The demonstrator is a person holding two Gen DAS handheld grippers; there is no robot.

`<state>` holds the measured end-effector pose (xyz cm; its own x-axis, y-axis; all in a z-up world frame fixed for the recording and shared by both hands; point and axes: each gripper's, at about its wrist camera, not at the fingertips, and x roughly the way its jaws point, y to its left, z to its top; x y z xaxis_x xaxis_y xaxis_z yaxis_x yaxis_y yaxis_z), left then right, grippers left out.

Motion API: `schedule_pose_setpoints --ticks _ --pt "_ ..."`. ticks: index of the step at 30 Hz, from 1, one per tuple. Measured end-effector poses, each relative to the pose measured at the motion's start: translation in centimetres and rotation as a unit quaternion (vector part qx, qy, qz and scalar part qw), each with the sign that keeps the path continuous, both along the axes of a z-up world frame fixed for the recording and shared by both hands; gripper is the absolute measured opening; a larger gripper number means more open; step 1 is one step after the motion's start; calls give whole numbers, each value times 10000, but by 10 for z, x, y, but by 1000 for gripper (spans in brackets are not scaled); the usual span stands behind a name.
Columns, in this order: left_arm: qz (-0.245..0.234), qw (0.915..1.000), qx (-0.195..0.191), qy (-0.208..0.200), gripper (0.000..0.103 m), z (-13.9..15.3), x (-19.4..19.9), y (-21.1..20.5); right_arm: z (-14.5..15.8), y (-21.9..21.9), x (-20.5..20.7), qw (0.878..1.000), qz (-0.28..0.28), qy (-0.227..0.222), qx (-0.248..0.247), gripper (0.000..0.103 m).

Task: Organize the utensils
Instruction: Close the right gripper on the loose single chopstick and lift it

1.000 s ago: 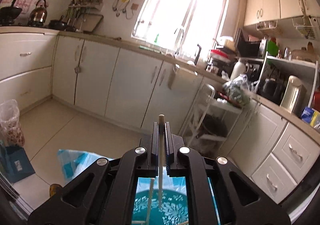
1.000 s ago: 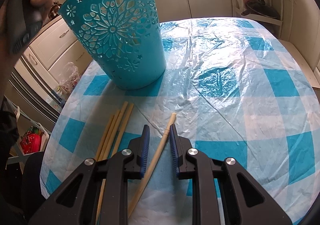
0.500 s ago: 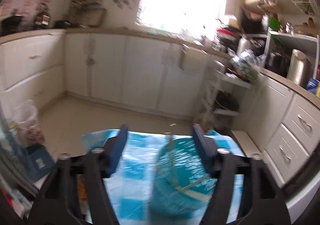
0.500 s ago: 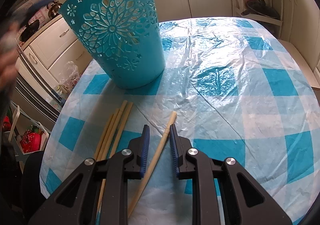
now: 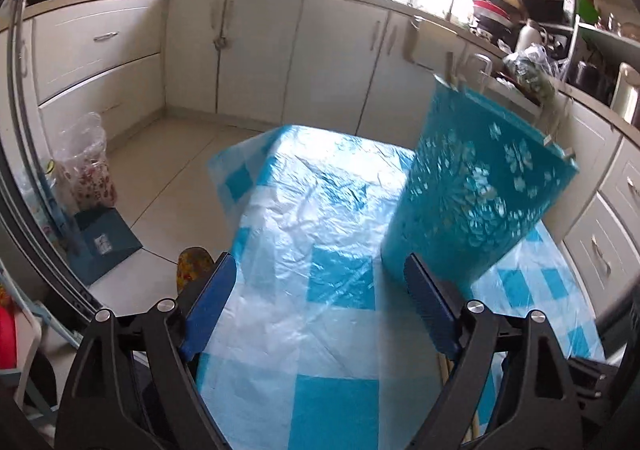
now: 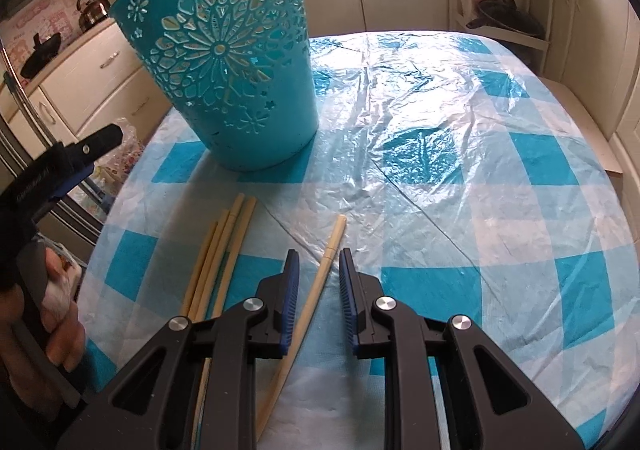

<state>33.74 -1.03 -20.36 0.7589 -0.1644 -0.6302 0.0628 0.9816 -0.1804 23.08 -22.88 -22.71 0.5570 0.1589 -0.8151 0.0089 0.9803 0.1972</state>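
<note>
Pale wooden chopstick point(image 6: 320, 282) lies on the checked tablecloth point(image 6: 460, 153), between the narrowly parted right gripper point(image 6: 319, 266) jaws, untouched; four more chopsticks point(image 6: 224, 250) just left; teal cut-out basket point(image 6: 224, 61) upright beyond; left gripper point(image 5: 320, 282) jaws opening, nothing between them.

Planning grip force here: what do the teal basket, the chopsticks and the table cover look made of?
Teal basket: apparently moulded plastic, matte, cut-out flower pattern. Chopsticks: likely pale wood or bamboo, dull. Table cover: thin plastic sheet, wrinkled and glossy.
</note>
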Motion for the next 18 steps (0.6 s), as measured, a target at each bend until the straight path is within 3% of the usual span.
schedule_pose_setpoints --ticks 5,14,18 --pt "-159 9996 -14 249 82 -15 0 -8 2 19 -1 9972 320 19 -675 12" --pt "-133 9992 -103 355 84 -19 0 -4 3 21 4 9940 377 419 -935 15" --pt "-160 9993 -22 335 85 -19 0 -7 3 14 1 9970 200 384 -645 10"
